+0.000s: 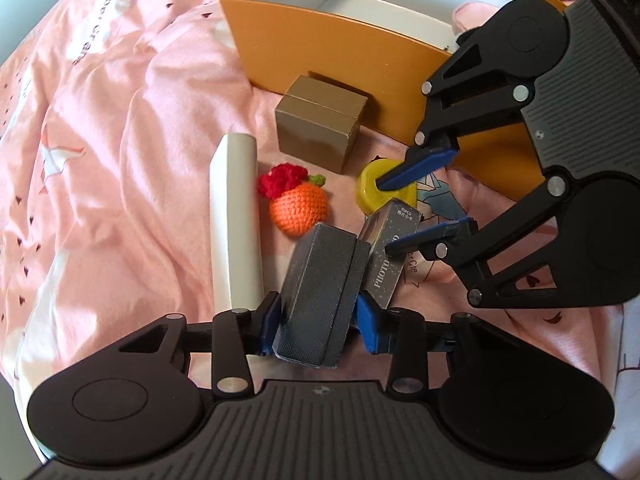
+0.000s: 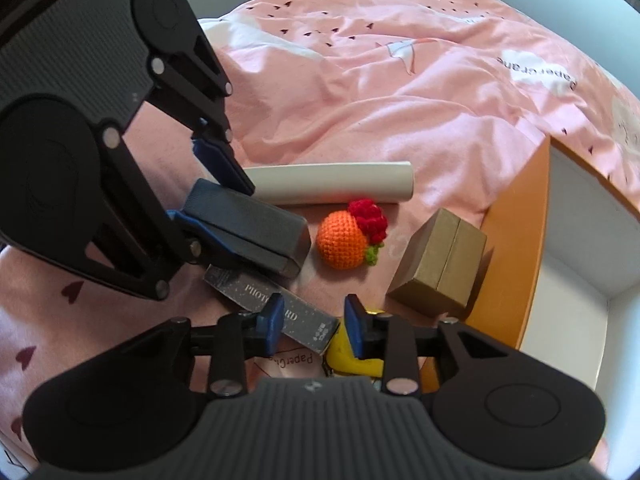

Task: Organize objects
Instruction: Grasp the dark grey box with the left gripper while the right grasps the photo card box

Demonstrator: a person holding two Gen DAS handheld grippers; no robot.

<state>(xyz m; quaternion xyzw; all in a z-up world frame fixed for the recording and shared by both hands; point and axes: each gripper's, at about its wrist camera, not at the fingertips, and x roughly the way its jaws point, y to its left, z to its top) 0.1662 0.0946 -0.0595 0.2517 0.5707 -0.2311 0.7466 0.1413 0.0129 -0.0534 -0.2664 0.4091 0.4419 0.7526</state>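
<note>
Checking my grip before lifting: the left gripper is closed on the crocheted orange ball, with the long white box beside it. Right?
Not quite. The left gripper is closed on the dark grey textured case, not the crocheted orange ball, which lies free on the pink bedsheet. The long white box is beside it. The left wrist view shows this.

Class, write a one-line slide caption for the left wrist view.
Left gripper clamps a grey case on pink bedding beside the orange box.

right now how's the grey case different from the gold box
The grey case sits between the left gripper's pads; the gold box stands untouched against the orange bin. The grey case is dark, textured and round-edged; the gold box is shiny and sharp-cornered. The case looks flatter, the box more cubic. Both have a seam where the lid meets the base.
</note>
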